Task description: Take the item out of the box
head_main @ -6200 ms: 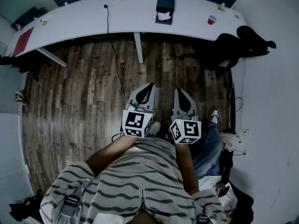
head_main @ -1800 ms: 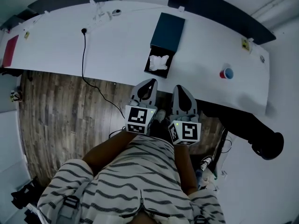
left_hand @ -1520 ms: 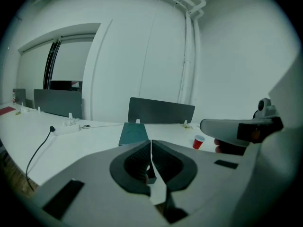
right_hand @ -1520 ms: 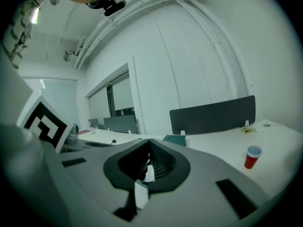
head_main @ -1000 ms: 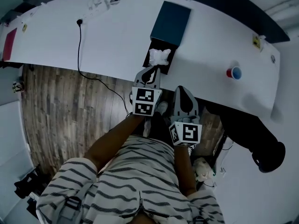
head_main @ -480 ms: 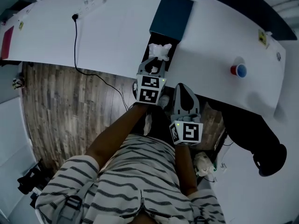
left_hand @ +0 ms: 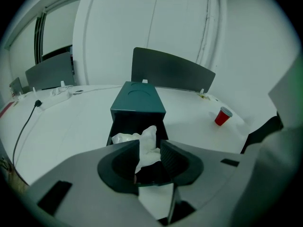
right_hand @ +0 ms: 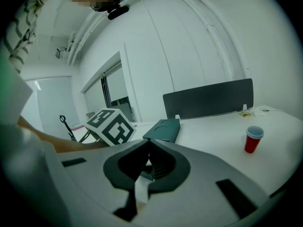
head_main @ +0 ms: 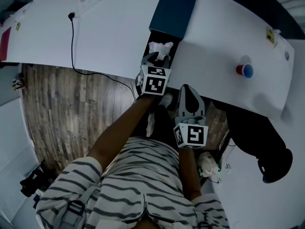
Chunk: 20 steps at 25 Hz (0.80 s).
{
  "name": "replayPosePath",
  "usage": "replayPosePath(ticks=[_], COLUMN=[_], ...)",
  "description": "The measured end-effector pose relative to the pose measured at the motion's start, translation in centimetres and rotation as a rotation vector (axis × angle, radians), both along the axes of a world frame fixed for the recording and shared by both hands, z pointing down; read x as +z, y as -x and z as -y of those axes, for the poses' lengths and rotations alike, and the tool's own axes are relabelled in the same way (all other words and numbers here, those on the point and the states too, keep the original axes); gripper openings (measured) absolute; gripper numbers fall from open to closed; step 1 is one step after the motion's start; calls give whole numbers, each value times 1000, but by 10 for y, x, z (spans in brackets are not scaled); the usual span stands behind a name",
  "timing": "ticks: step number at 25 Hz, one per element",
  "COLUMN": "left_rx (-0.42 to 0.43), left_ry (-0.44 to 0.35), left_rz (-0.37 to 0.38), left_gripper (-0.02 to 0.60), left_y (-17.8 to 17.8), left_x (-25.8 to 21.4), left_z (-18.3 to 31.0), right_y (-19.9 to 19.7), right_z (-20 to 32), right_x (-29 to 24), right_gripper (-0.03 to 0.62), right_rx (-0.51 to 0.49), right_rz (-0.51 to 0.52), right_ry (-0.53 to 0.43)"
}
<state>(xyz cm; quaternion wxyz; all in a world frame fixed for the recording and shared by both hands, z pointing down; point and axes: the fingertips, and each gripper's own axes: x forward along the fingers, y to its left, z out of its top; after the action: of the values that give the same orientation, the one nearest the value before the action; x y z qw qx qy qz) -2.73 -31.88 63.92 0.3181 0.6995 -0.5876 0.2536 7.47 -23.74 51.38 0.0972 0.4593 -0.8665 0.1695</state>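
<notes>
**Left claw spread over a crumpled white wad in an open box**

The left claw (left_hand: 150,148) points steeply down at a dark teal box (left_hand: 137,98) on a white bench (head_main: 109,37). Its jaws have just been opening and now stand wide apart. A white wad (left_hand: 127,138) lies directly under and just ahead of the tips, in the box's pulled-out drawer (left_hand: 113,126). One upstanding peak of the wad rises into the gap between the jaws, but neither pad presses on it. The closed body of the box stretches away beyond the claw. A red cup (left_hand: 223,116) stands well off to the claw's right.

The right claw (right_hand: 148,142) hangs back, beside and behind the left one, off the near edge of the bench. Its jaws are pressed together with nothing between them.

Whether the wad is paper or cloth cannot be told. It looks light, soft and easily crushed, so a gentle pinch should be enough — slipping seems unlikely. The peak between the jaws looks like the best place to take hold, closing across the folds rather than scraping the drawer floor. A loose wad may unfurl and trail on the way up, or snag a drawer wall. The box also looks light, so it might shift or lift along with the wad.
</notes>
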Motion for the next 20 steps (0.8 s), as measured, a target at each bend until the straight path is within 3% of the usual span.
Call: replayPosePath(ticks=[20], left_rx=[60], left_ry=[229], left_rz=[140], left_gripper=[118], left_y=[7], left_x=[51], left_z=[16], right_y=[-3], right_z=[5], right_x=[16], right_gripper=[17], right_rx=[2], right_rz=[-2], right_ry=[46])
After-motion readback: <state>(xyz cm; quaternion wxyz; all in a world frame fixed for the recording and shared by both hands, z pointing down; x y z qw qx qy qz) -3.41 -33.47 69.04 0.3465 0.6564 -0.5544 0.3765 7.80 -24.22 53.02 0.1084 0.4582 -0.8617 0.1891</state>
